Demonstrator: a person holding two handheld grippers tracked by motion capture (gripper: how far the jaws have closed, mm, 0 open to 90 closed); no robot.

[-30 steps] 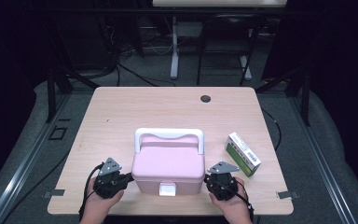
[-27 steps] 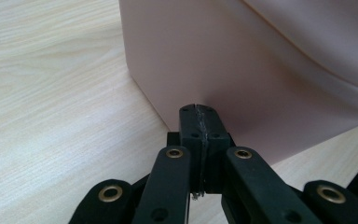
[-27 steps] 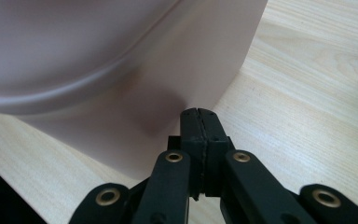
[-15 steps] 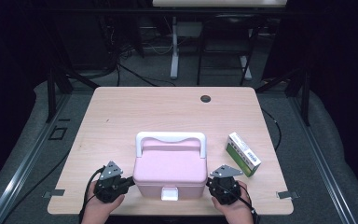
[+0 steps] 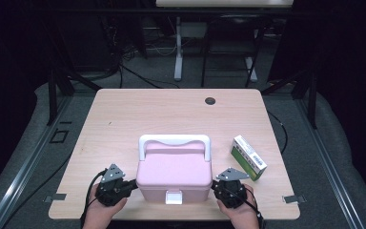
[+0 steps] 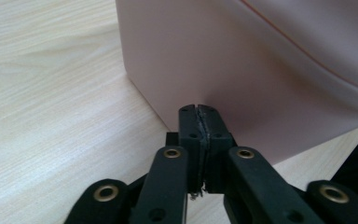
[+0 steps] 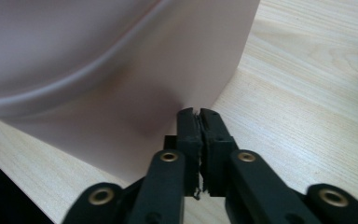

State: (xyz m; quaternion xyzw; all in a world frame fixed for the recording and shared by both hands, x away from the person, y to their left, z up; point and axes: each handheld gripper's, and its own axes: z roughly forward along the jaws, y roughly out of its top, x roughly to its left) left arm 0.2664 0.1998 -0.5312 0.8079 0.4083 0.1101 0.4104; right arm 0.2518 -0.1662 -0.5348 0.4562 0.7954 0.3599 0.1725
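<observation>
Pink box (image 5: 174,174) with a white handle (image 5: 174,141) stands on the bench (image 5: 171,114), between the two grippers. Left gripper (image 6: 199,110): jaws pressed together with nothing between them, tips against the box's left side wall near its bottom edge. Right gripper (image 7: 197,112): jaws likewise pressed together and empty, tips against the right side wall. A green-and-white carton (image 5: 249,157) lies beyond the right jaws, apart from the box.

I see a pale pink plastic box (image 5: 174,177) with a white handle (image 5: 174,141) and white latch (image 5: 173,196) on my light wood-grain table (image 5: 171,114), plus a green-and-white striped carton (image 5: 249,157) and black grippers.
</observation>
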